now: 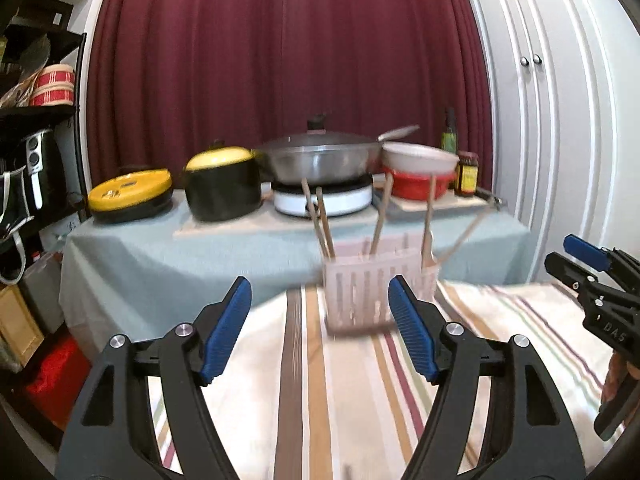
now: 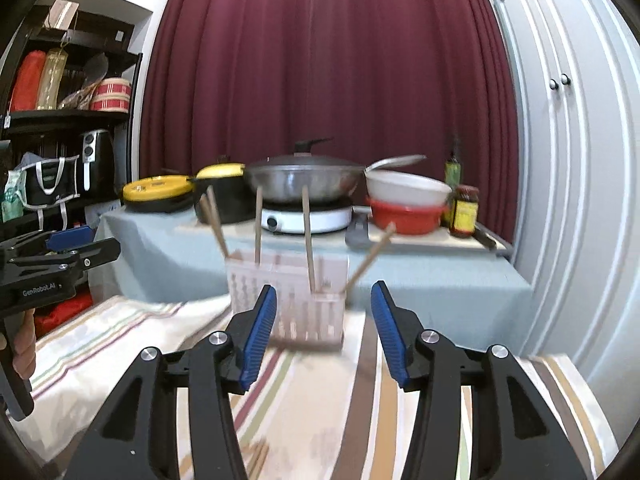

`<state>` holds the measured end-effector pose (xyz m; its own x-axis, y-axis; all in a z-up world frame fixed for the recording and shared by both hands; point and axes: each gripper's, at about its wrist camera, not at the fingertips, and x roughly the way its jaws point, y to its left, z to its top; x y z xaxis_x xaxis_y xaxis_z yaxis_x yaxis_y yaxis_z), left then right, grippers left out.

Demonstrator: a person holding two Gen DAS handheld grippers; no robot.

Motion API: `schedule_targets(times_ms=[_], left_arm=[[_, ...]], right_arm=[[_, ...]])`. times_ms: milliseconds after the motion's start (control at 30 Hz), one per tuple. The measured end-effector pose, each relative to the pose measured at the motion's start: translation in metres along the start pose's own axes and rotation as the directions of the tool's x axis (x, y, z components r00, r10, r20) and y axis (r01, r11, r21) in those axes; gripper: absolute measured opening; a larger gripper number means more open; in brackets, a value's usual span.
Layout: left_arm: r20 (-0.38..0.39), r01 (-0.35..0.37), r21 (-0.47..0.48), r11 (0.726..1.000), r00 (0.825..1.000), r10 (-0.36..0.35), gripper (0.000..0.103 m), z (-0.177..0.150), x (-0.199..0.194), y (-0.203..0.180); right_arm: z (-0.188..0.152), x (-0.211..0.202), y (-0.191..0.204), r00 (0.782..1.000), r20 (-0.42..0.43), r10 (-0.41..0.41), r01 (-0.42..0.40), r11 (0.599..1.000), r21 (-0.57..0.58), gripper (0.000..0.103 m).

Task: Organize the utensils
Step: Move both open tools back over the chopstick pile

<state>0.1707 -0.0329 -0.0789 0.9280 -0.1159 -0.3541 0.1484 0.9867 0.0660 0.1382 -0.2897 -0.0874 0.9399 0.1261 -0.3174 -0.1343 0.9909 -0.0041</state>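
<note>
A pale pink slotted utensil holder (image 1: 374, 286) (image 2: 288, 300) stands on the striped cloth (image 1: 344, 392) (image 2: 320, 400), blurred in both views. Several wooden utensils (image 1: 322, 220) (image 2: 307, 236) stick up out of it, one leaning far right (image 2: 370, 258). My left gripper (image 1: 320, 300) is open and empty, a short way in front of the holder. My right gripper (image 2: 323, 308) is open too, with nothing between its blue pads, just short of the holder. In the left wrist view the right gripper (image 1: 592, 264) shows at the right edge. The left gripper (image 2: 76, 248) shows at the left edge of the right wrist view.
Behind the holder is a table under a grey cloth (image 1: 160, 256) (image 2: 440, 284) with a yellow-lidded black pot (image 1: 220, 184), a lidded wok (image 1: 320, 160) on a white cooker, stacked white and red bowls (image 2: 408, 204) and sauce bottles (image 2: 464, 212). Dark shelves (image 2: 60, 120) stand left, white cabinet doors (image 2: 560, 160) right.
</note>
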Motion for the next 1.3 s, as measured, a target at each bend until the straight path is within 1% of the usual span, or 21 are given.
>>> schedule_targets(times_ms=[233, 567, 767, 967, 1167, 1300], left_arm=[[-0.082, 0.007, -0.008, 1.0, 0.997, -0.008, 0.069, -0.048, -0.032, -0.005], [-0.193, 0.004, -0.025, 1.0, 0.981, -0.008, 0.069, -0.109, -0.066, -0.006], [-0.229, 0.001, -0.024, 1.0, 0.973, -0.007, 0.069, -0.134, -0.08, -0.008], [-0.266, 0.005, -0.02, 1.0, 0.964, -0.01, 0.069, -0.158, -0.091, -0.011], [-0.284, 0.015, -0.018, 1.0, 0.959, -0.019, 0.069, -0.172, -0.098, -0.016], [-0.283, 0.025, -0.011, 1.0, 0.959, -0.027, 0.069, -0.175, -0.101, -0.02]], right_arm=[[-0.046, -0.042, 0.011, 0.997, -0.071, -0.009, 0.009, 1.0, 0.009, 0.049], [-0.103, -0.082, 0.022, 0.985, -0.171, -0.009, 0.012, 1.0, 0.015, 0.049], [-0.133, -0.1, 0.027, 0.974, -0.226, -0.005, 0.011, 1.0, 0.022, 0.049], [-0.16, -0.115, 0.041, 0.96, -0.277, 0.041, -0.039, 0.999, 0.011, 0.049], [-0.174, -0.123, 0.054, 0.945, -0.314, 0.093, -0.099, 0.995, -0.002, 0.049], [-0.179, -0.12, 0.057, 0.933, -0.345, 0.102, -0.112, 0.994, -0.009, 0.049]])
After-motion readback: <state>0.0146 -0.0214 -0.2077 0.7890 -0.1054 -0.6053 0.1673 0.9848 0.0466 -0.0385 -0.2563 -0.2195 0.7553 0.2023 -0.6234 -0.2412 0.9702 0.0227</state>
